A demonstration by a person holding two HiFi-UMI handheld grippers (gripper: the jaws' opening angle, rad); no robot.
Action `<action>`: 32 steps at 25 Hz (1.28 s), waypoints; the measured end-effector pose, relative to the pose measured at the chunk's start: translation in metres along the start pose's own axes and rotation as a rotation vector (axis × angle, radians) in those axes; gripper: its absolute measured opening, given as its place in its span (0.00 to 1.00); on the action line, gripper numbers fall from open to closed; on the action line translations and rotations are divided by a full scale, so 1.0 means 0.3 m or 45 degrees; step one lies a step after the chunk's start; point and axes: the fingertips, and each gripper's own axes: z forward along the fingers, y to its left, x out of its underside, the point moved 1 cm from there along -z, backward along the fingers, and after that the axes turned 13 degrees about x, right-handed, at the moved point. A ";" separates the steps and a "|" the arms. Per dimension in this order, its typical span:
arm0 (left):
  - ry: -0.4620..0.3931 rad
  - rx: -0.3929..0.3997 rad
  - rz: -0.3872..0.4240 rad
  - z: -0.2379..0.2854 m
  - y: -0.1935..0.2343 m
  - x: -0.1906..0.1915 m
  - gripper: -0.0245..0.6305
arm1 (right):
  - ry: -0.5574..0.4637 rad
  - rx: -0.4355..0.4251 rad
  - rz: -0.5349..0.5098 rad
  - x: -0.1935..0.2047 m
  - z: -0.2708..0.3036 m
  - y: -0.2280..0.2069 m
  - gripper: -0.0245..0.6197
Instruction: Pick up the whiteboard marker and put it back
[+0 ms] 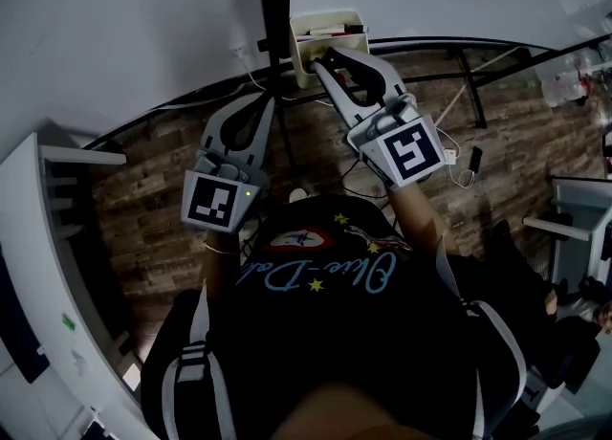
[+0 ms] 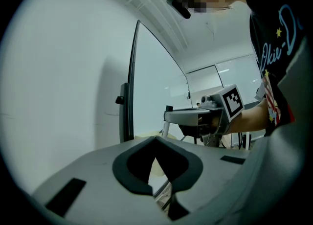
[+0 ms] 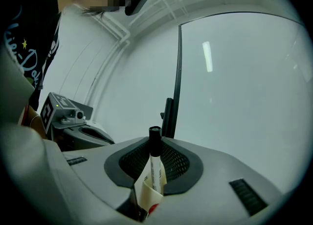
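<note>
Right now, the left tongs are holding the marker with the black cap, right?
Not quite. It is the right tongs that are holding the whiteboard marker with the black cap; the right gripper view shows it pinched between them. The left tongs hold nothing, as the left gripper view shows.

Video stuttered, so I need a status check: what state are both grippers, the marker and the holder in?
Left gripper: fingers together, nothing held.
Right gripper: shut on the marker.
Marker: capped, upright, lower end at the holder.
Holder: open-topped, on the stand.
</note>
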 end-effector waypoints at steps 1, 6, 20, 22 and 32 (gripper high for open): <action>-0.003 0.000 -0.003 0.001 0.000 0.000 0.03 | -0.005 -0.002 -0.006 -0.005 0.000 0.000 0.17; 0.006 -0.010 -0.005 0.003 0.023 0.007 0.03 | -0.012 0.011 -0.013 -0.002 0.004 -0.013 0.17; 0.000 -0.005 0.014 0.053 0.018 -0.020 0.03 | -0.025 -0.010 0.014 -0.054 -0.013 -0.043 0.17; -0.007 -0.015 0.018 0.061 0.010 -0.029 0.03 | -0.050 -0.030 0.013 -0.070 -0.021 -0.048 0.17; -0.006 -0.081 0.035 0.092 -0.061 -0.073 0.03 | -0.122 -0.106 0.035 -0.134 -0.095 -0.090 0.17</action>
